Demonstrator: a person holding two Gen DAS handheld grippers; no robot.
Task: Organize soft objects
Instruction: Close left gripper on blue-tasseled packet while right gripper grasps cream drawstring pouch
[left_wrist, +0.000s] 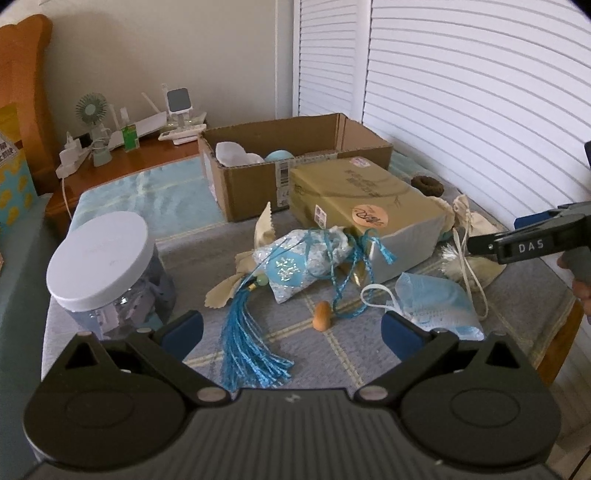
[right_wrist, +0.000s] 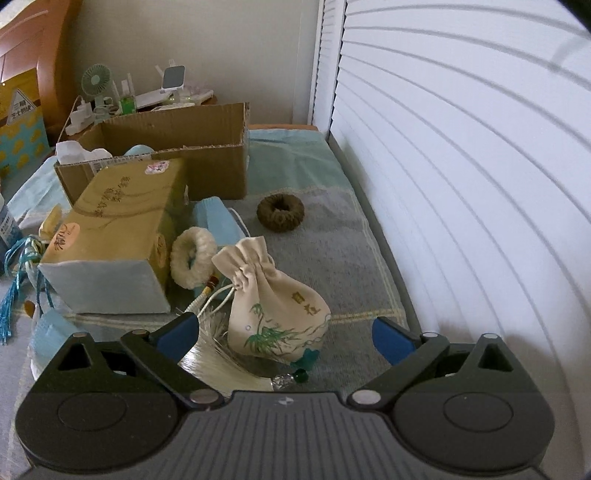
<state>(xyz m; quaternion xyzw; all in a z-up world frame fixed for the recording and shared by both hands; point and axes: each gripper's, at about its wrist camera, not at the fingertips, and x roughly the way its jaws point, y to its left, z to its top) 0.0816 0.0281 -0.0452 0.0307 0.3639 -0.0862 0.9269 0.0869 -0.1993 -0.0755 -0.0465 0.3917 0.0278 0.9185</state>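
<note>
Left claw (left_wrist: 291, 328): low over the desk (left_wrist: 317, 354), fingers spread wide, holding nothing; blue tassel (left_wrist: 251, 343) and small orange piece (left_wrist: 322, 314) lie between them. Blue pouch (left_wrist: 303, 264) just ahead, leaning against the gold box (left_wrist: 354, 206). Blue face mask (left_wrist: 436, 299) beside the right finger; lidded jar (left_wrist: 103, 266) to the left.

Right claw (right_wrist: 284, 332): low, released, fingers either side of the cream drawstring pouch (right_wrist: 277, 314), apart from it. White fluffy ring (right_wrist: 192, 256) touching the gold box; brown ring (right_wrist: 280, 213) further back. Open cardboard box (right_wrist: 207, 170) behind, holding white and pale blue items.
</note>
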